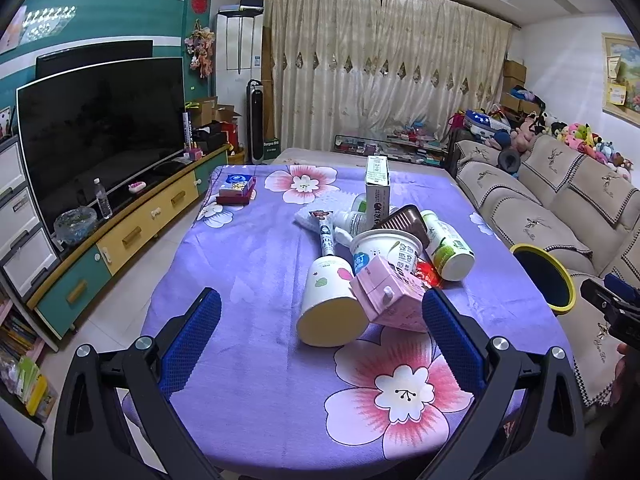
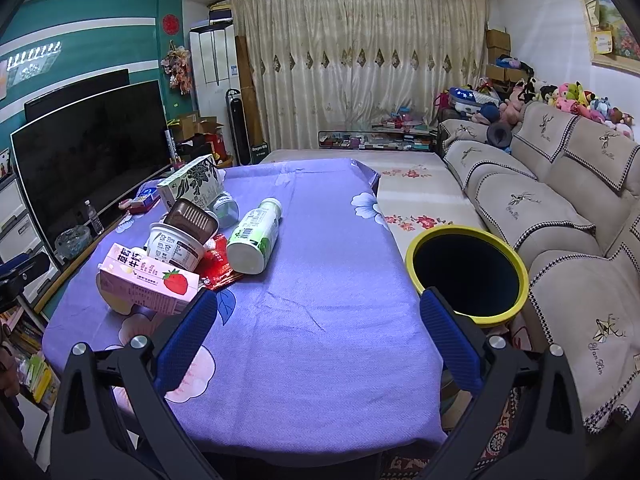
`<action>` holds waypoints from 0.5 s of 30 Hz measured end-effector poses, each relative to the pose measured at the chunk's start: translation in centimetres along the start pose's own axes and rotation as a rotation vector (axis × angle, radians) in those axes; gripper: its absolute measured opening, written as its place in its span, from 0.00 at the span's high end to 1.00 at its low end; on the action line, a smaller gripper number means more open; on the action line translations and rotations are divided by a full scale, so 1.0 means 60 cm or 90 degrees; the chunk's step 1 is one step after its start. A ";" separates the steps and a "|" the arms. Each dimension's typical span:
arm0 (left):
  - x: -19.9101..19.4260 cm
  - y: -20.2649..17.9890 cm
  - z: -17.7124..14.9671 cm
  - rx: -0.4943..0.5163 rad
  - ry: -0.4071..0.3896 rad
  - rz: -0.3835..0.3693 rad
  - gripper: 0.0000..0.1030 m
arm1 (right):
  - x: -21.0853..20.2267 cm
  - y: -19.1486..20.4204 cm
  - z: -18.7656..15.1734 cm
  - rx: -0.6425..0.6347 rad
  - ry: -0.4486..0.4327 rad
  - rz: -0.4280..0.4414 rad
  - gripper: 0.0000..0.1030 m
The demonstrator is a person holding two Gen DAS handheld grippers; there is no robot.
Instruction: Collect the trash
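Currently both tongs hover above the table (image 2: 320,240), which is draped in a purple flowered cloth. Left gripper (image 1: 322,312): jaws spread wide, nothing between them; the trash pile lies just ahead. Right gripper (image 2: 314,312): jaws likewise apart and empty, over bare cloth.

Trash sits clustered near the table's middle: pink strawberry milk carton (image 1: 390,294) tilted against a white bottle (image 1: 330,300) lying on its side; white yogurt cup (image 1: 386,250) behind them; brown tray (image 1: 404,220) leaning on the cup; green-label bottle (image 2: 254,236) on its side; red wrapper (image 2: 218,262) flat beneath the cup; upright white box (image 1: 378,186) at the back.

Yellow-rimmed bin (image 2: 466,274) stands beside the table's right edge, next to the sofa (image 2: 560,200).
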State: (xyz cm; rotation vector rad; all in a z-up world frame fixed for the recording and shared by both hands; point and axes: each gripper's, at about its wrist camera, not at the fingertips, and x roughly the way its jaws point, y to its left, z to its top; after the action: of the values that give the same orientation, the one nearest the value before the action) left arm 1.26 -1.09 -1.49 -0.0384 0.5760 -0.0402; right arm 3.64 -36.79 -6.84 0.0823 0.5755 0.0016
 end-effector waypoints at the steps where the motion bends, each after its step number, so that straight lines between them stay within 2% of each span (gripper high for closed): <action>1: 0.001 0.000 0.000 0.000 0.000 0.000 0.04 | 0.001 0.000 -0.001 0.001 0.000 0.000 0.06; 15: 0.009 -0.005 -0.005 0.003 0.005 -0.001 0.04 | 0.007 -0.003 -0.001 0.003 0.007 0.002 0.06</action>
State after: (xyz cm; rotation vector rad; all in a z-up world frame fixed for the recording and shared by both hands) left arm 1.54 -1.43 -1.99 -0.0340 0.5839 -0.0435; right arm 3.96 -36.95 -7.14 0.0879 0.5863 0.0036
